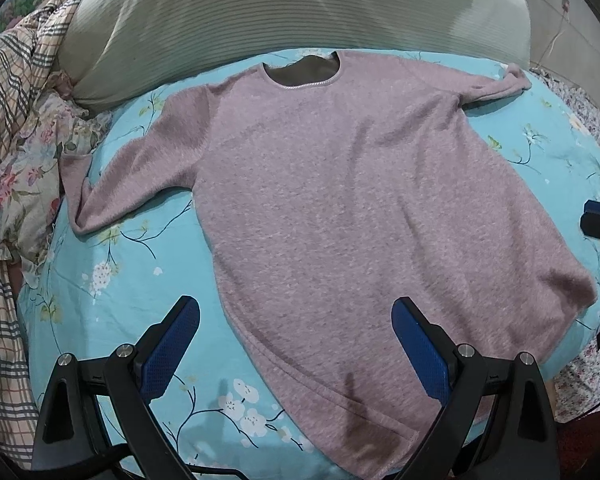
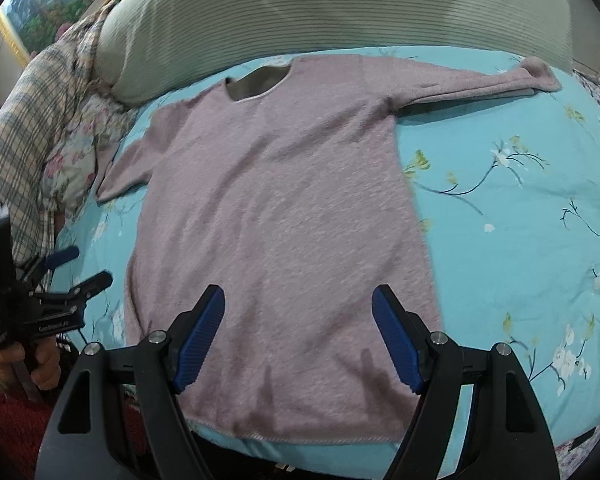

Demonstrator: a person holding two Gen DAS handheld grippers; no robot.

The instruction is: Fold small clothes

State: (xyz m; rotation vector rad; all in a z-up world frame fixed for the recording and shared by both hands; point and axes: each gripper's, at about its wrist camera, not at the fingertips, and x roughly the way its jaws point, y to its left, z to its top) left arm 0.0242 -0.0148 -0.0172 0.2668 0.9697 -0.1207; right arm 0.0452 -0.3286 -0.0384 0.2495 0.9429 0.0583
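A pink fuzzy long-sleeved top (image 1: 340, 200) lies flat and face up on a turquoise floral bedsheet (image 1: 100, 300), neckline toward the far side, both sleeves spread out. It also shows in the right wrist view (image 2: 276, 216). My left gripper (image 1: 296, 312) is open and empty, hovering above the top's lower left hem. My right gripper (image 2: 298, 300) is open and empty, hovering above the hem's middle. The left gripper also shows at the left edge of the right wrist view (image 2: 80, 268), held in a hand.
A grey-green ribbed pillow (image 1: 260, 12) lies behind the top. A plaid blanket (image 1: 4, 120) and a floral pillow (image 1: 32, 168) are piled at the left. The sheet (image 2: 520, 220) spreads right of the top. The bed's near edge runs under the grippers.
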